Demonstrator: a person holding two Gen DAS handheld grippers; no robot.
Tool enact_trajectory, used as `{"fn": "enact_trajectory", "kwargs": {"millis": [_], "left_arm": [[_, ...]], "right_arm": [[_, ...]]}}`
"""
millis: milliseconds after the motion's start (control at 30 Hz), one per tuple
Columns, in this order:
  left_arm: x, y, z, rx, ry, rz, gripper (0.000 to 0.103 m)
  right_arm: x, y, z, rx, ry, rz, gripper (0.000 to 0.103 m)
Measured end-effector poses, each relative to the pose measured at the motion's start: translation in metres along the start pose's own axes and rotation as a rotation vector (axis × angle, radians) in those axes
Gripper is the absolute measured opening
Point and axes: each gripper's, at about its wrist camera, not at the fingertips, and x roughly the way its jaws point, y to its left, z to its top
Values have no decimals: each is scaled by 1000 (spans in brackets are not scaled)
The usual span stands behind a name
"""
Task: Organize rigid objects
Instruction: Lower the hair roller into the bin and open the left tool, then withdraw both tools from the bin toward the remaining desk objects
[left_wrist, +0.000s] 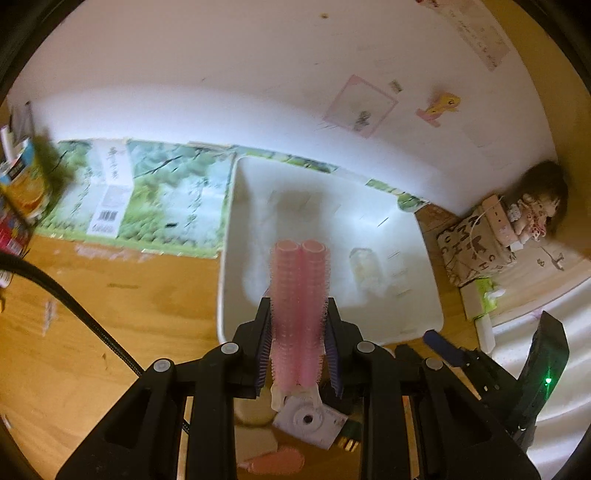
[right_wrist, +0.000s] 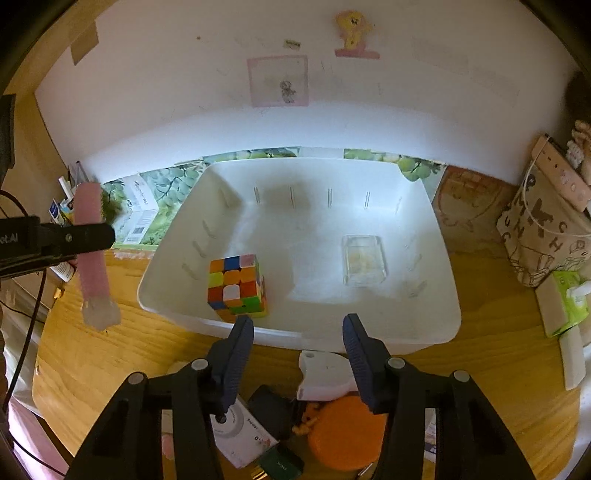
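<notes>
My left gripper (left_wrist: 297, 314) is shut on a pink hair-roller clip (left_wrist: 298, 295), held upright above the front left of the white bin (left_wrist: 236, 229). It also shows at the left of the right wrist view (right_wrist: 92, 251). The white bin (right_wrist: 443, 288) holds a Rubik's cube (right_wrist: 236, 286) at its front left and a clear plastic case (right_wrist: 364, 260) at the right. My right gripper (right_wrist: 298, 332) is open and empty just in front of the bin's near wall, above a white cat-shaped item (right_wrist: 325, 376).
On the wooden desk in front of the bin lie a white instant camera (right_wrist: 240, 432), an orange round object (right_wrist: 343, 432), a black item (right_wrist: 273, 406) and a pink item (left_wrist: 277, 461). A patterned bag (right_wrist: 543, 236) and tissue pack (right_wrist: 570, 302) stand right. Boxes (left_wrist: 22, 192) stand left.
</notes>
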Motion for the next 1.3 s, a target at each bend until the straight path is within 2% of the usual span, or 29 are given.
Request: {"fn": "enact_trajectory", "kwargs": {"millis": [233, 567, 633, 767, 833, 900, 1067, 1167, 1300], "left_arm": [[12, -18, 3, 89, -77, -47, 28], [30, -30, 1, 145, -99, -41, 31], [31, -31, 1, 147, -96, -38, 36], [27, -31, 1, 148, -111, -47, 38], [23, -31, 0, 148, -119, -42, 46], [19, -31, 0, 146, -132, -37, 60], [6, -31, -3, 137, -155, -37, 62], [-4, -33, -7, 140, -171, -34, 70], [-20, -37, -14, 157, -196, -36, 74]], "right_arm": [[7, -6, 1, 19, -18, 18, 45], [6, -6, 2, 13, -68, 34, 45], [6, -6, 3, 11, -67, 33, 45], [5, -7, 2, 19, -64, 31, 45], [3, -7, 2, 23, -66, 33, 45], [1, -7, 1, 25, -66, 31, 46], [-8, -8, -2, 29, -79, 33, 46], [-18, -7, -5, 34, -94, 35, 46], [-34, -7, -9, 49, -119, 43, 48]]}}
